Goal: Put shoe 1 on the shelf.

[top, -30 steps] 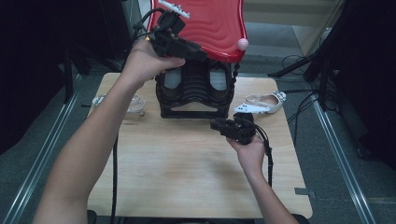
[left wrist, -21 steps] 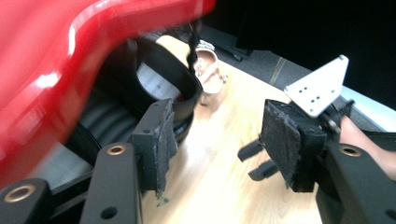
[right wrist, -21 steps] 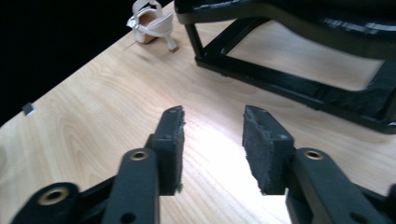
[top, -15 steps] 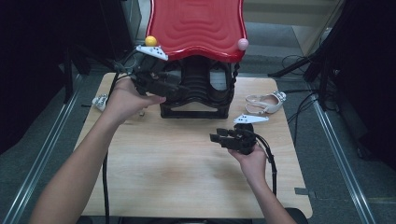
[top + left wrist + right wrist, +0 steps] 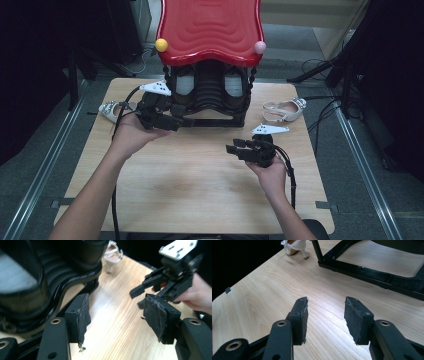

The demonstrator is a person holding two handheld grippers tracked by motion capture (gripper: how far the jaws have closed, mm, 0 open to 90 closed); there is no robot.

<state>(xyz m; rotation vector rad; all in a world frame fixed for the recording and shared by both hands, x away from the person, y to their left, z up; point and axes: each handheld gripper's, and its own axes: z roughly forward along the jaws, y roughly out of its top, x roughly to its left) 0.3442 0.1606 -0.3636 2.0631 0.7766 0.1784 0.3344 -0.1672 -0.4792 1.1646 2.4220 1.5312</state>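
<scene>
Sandal first: a white sandal [image 5: 111, 108] lies at the left edge of the table [image 5: 200, 185] in the high view, apart from the rest, probably waiting its turn.

Just right of it the left gripper [image 5: 184, 121] lies low in the person's hand and points at the foot of the black stand [image 5: 210, 100]. Its fingers [image 5: 80, 315] have just been opening and stand wide apart. Nothing is between them but bare wood, so it carries nothing. In the left gripper view the stand's base rail runs close beside the left-hand pad without clearly touching it.

The stand sits at the upper middle of the frame, at the table's far edge. It bears a red wavy top [image 5: 210, 30] with a yellow ball [image 5: 161, 45] and a pink ball [image 5: 259, 47] at its front corners.

Lower right of centre, the right gripper [image 5: 235, 147] hovers over open table and aims left. Its fingers [image 5: 355, 320] have also just been opening and are empty, likely kept clear and ready.

At the right edge lies a second white sandal [image 5: 284, 109].
</scene>
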